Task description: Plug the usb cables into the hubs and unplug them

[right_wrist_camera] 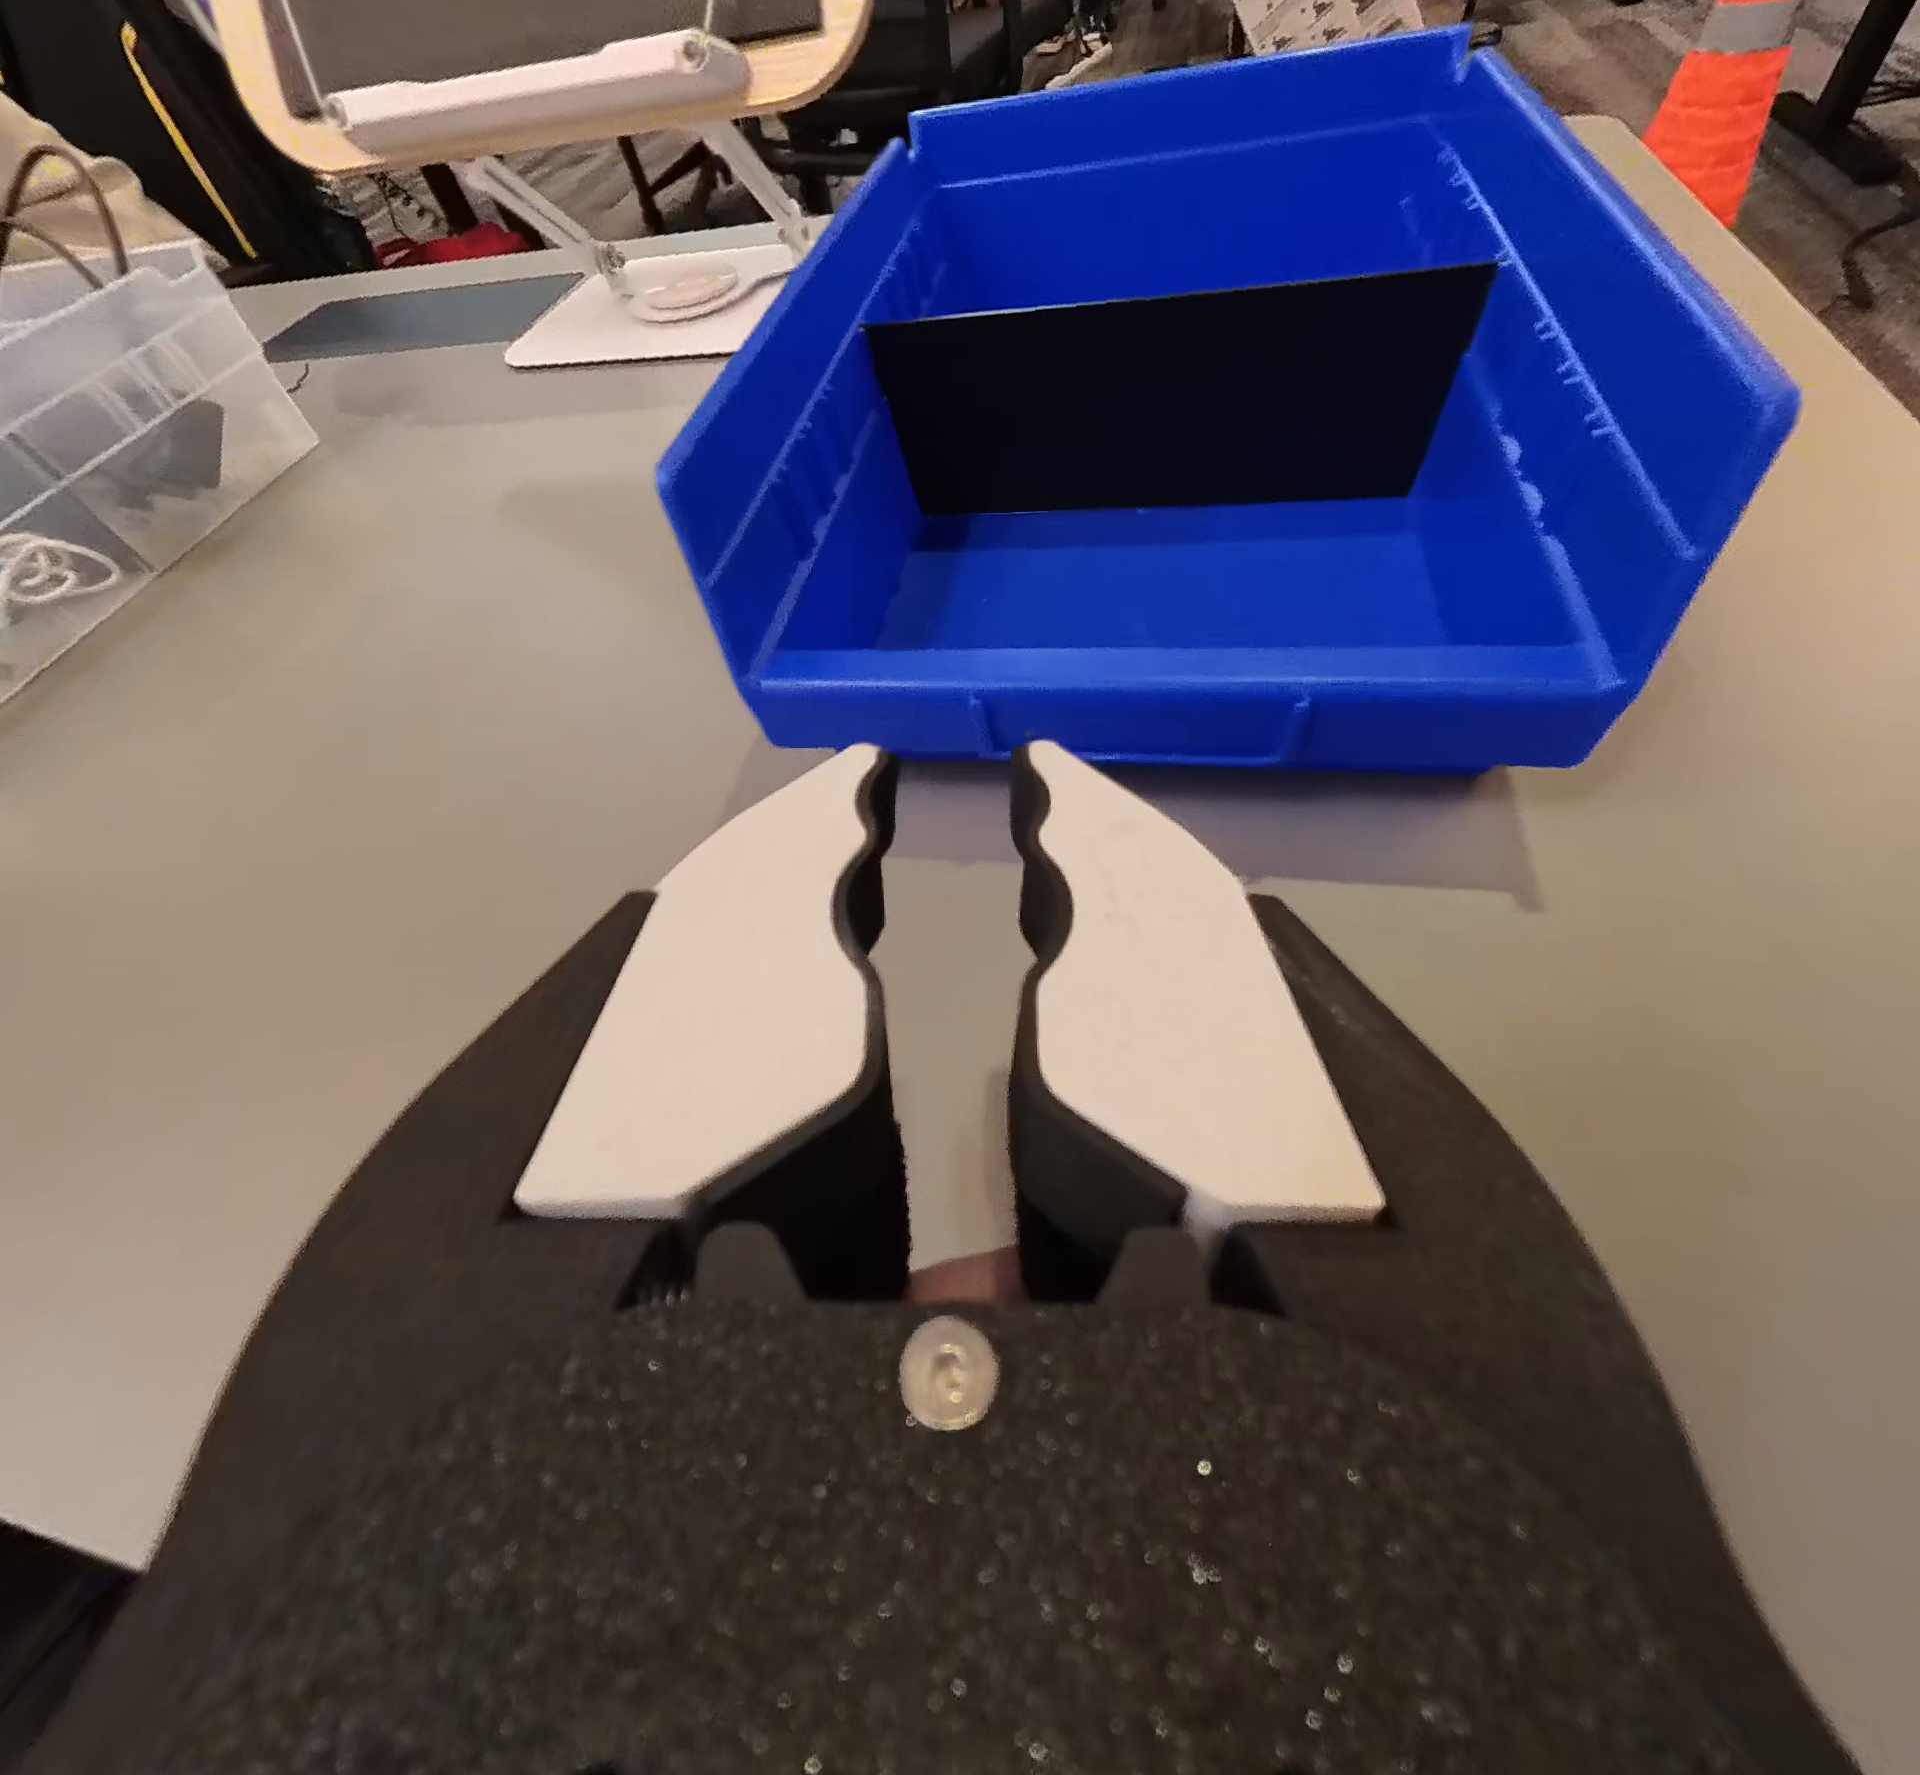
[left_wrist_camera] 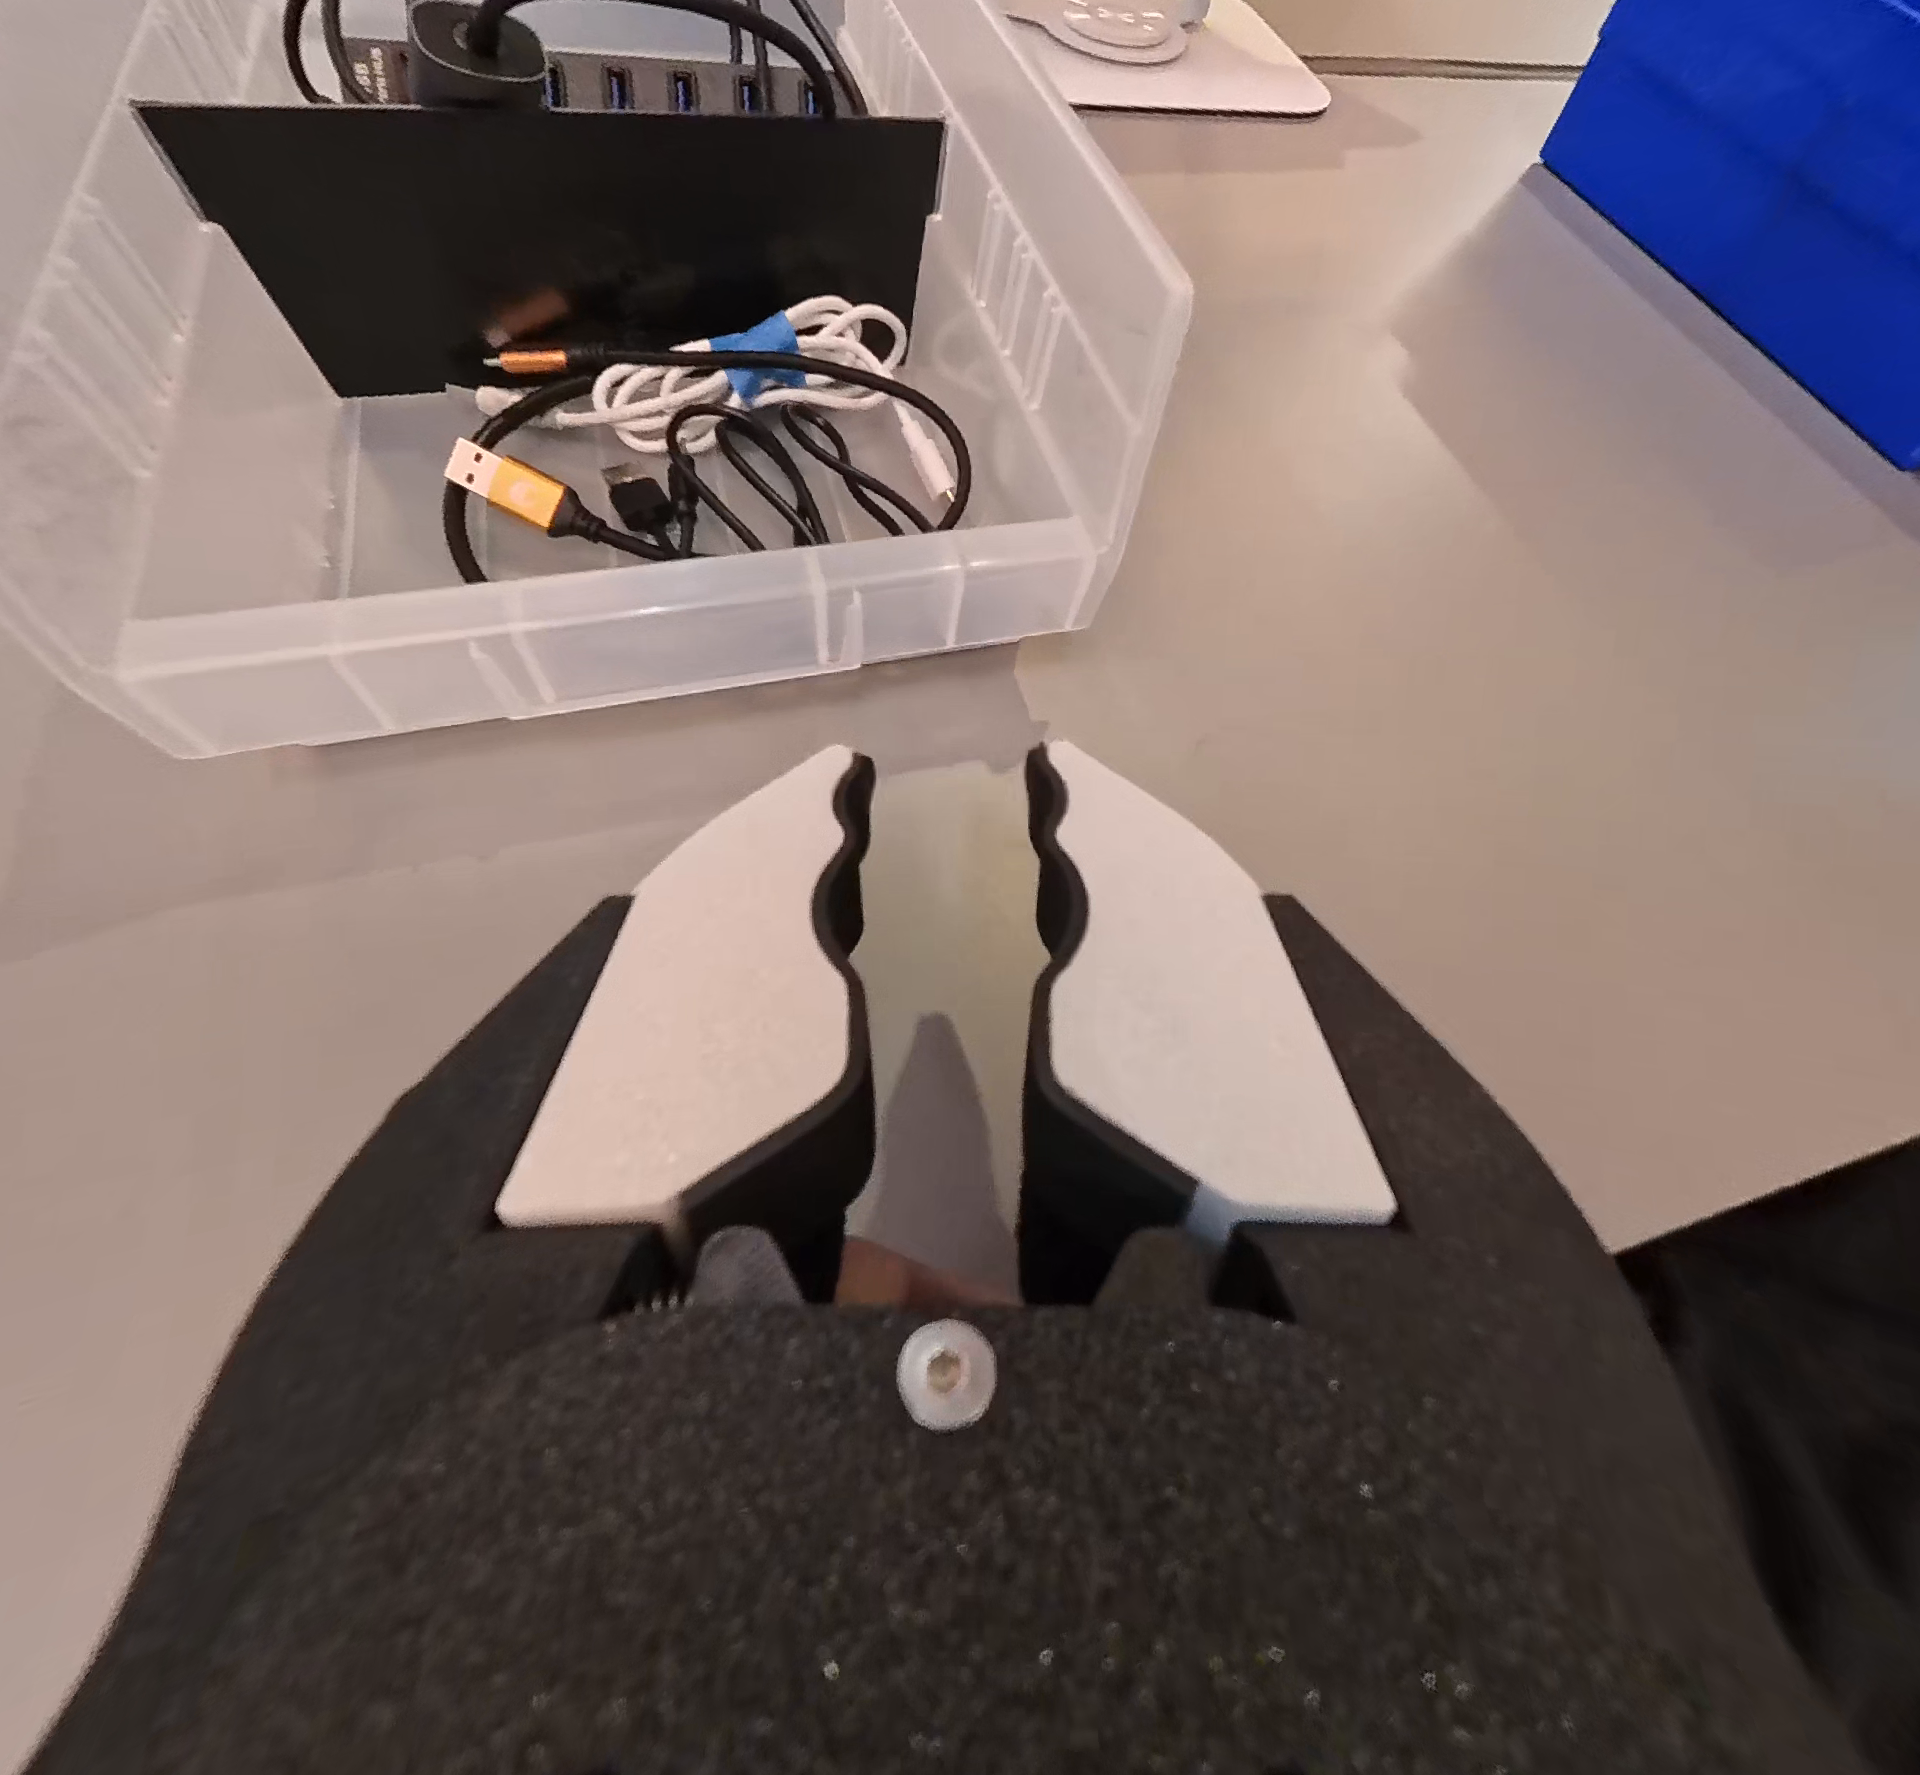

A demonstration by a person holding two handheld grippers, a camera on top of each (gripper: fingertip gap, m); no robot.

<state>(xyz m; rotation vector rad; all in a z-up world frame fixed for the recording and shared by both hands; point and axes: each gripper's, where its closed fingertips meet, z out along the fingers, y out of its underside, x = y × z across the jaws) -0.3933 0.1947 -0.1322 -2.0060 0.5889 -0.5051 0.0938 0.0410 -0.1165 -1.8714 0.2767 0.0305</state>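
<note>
Grey tabletop (left_wrist_camera: 1455, 790) lies bare between clear bin (left_wrist_camera: 665, 645) and blue bin (right_wrist_camera: 1143, 697); left gripper (left_wrist_camera: 951, 769) and right gripper (right_wrist_camera: 954, 764) hover parted, empty.

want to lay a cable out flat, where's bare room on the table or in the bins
Bare table lies between the clear bin and the blue bin, and in front of both grippers. The blue bin's front compartment is empty. The clear bin's front compartment is crowded with coiled cables.

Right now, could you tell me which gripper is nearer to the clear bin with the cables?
Left. The left gripper hovers just before the clear bin; the right gripper faces the blue bin, farther off.
</note>
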